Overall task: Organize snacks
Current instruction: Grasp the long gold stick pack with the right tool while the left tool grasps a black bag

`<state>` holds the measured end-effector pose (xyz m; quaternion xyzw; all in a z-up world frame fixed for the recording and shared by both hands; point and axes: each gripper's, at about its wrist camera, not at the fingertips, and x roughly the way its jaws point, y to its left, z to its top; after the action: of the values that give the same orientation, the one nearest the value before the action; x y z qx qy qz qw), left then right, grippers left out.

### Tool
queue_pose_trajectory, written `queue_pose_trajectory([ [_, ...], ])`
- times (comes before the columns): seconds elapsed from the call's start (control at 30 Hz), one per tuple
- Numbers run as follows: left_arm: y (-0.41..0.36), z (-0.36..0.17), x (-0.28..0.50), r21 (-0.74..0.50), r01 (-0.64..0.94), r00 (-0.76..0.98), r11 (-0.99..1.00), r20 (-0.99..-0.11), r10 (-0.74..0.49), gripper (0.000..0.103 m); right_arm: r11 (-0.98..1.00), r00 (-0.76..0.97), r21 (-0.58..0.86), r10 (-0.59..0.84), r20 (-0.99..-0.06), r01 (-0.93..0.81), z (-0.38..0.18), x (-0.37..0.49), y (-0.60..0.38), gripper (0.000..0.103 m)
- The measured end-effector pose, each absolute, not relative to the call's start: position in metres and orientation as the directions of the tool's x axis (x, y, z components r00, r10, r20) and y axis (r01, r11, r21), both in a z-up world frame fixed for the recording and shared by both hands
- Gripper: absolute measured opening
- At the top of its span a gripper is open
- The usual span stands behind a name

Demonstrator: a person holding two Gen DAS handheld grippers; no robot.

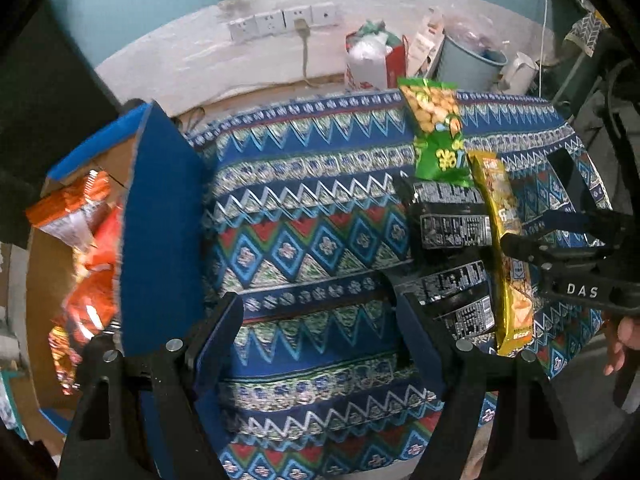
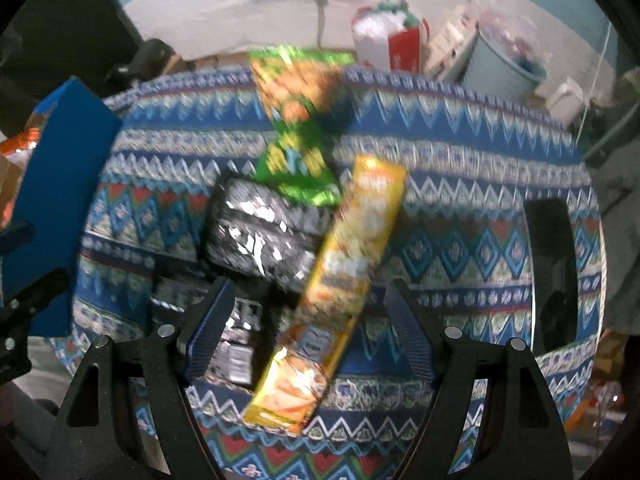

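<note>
A blue cardboard box stands at the left of the patterned table and holds orange snack bags. A green snack bag, two black packets and a long yellow packet lie on the cloth at the right. My left gripper is open and empty over bare cloth beside the box. My right gripper is open, its jaws on either side of the yellow packet, not closed on it. The green bag and black packets lie beyond.
A black slab-like object lies at the table's right end. Behind the table stand a grey bucket, a red and white bag and wall sockets. The blue box shows at the left in the right wrist view.
</note>
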<state>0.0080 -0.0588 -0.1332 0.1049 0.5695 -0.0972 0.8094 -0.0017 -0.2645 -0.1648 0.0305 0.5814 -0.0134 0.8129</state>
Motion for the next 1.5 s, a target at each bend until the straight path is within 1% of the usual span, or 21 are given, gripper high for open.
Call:
queue_pose_trajectory([
  [0.27,-0.072,-0.154,0.018,-0.009,0.25,0.263,0.968,-0.962,-0.077,0.08,0.995,0.249,0.042,0.019,-0.968,0.088,-0.197,-0.004,-0.274,0.078],
  [0.4,-0.082,-0.169,0.021,-0.068,0.232,0.198,0.97,-0.973,-0.116,0.08,0.998,0.197,0.022,0.011,-0.98,0.058,-0.215,-0.004,-0.272,0.077],
  [0.43,-0.084,-0.172,0.021,-0.085,0.223,0.182,0.971,-0.975,-0.128,0.08,0.999,0.187,0.015,0.006,-0.982,0.045,-0.218,-0.004,-0.272,0.073],
  [0.5,-0.088,-0.177,0.022,-0.112,0.206,0.155,0.972,-0.977,-0.145,0.08,1.0,0.177,0.01,0.005,-0.984,0.028,-0.222,-0.006,-0.274,0.058],
  [0.53,-0.091,-0.181,0.022,-0.132,0.193,0.136,0.972,-0.978,-0.159,0.08,1.0,0.169,0.01,0.006,-0.986,0.024,-0.223,-0.007,-0.276,0.041],
  [0.63,-0.099,-0.186,0.022,-0.153,0.168,0.115,0.974,-0.978,-0.173,0.081,1.0,0.163,-0.023,-0.026,-0.986,0.019,-0.224,-0.013,-0.286,0.034],
  [0.73,-0.106,-0.19,0.023,-0.159,0.151,0.105,0.976,-0.979,-0.176,0.083,0.998,0.162,-0.05,-0.055,-0.985,0.032,-0.223,-0.018,-0.303,0.032],
  [0.77,-0.108,-0.192,0.024,-0.162,0.147,0.098,0.976,-0.979,-0.177,0.086,0.998,0.163,-0.057,-0.062,-0.985,0.037,-0.223,-0.02,-0.308,0.032],
  [0.87,-0.115,-0.198,0.025,-0.188,0.123,0.063,0.974,-0.978,-0.197,0.087,0.993,0.163,-0.096,-0.105,-0.981,0.067,-0.222,-0.025,-0.325,0.032],
  [1.0,-0.124,-0.202,0.026,-0.208,0.093,0.044,0.974,-0.976,-0.213,0.088,0.992,0.173,-0.05,-0.069,-0.982,0.112,-0.219,-0.029,-0.344,0.036],
  [1.1,-0.137,-0.211,0.026,-0.182,0.073,0.04,0.981,-0.982,-0.185,0.092,0.993,0.18,-0.043,-0.062,-0.982,0.111,-0.216,-0.027,-0.35,0.044],
  [1.17,-0.144,-0.216,0.026,-0.165,0.067,0.035,0.984,-0.985,-0.167,0.092,0.994,0.188,-0.037,-0.057,-0.981,0.107,-0.215,-0.03,-0.349,0.053],
  [1.23,-0.152,-0.221,0.026,-0.141,0.073,0.037,0.987,-0.989,-0.144,0.092,0.994,0.196,-0.028,-0.049,-0.979,0.107,-0.209,-0.031,-0.341,0.058],
  [1.27,-0.156,-0.224,0.026,-0.128,0.079,0.038,0.989,-0.991,-0.131,0.093,0.994,0.2,-0.025,-0.046,-0.979,0.107,-0.207,-0.032,-0.342,0.058],
  [1.37,-0.167,-0.234,0.025,-0.095,0.106,0.042,0.99,-0.994,-0.1,0.1,0.994,0.204,-0.024,-0.046,-0.978,0.11,-0.203,-0.028,-0.345,0.058],
  [1.5,-0.186,-0.248,0.021,-0.021,0.161,0.046,0.987,-0.999,-0.029,0.1,0.993,0.202,-0.024,-0.047,-0.978,0.114,-0.202,-0.02,-0.346,0.058],
])
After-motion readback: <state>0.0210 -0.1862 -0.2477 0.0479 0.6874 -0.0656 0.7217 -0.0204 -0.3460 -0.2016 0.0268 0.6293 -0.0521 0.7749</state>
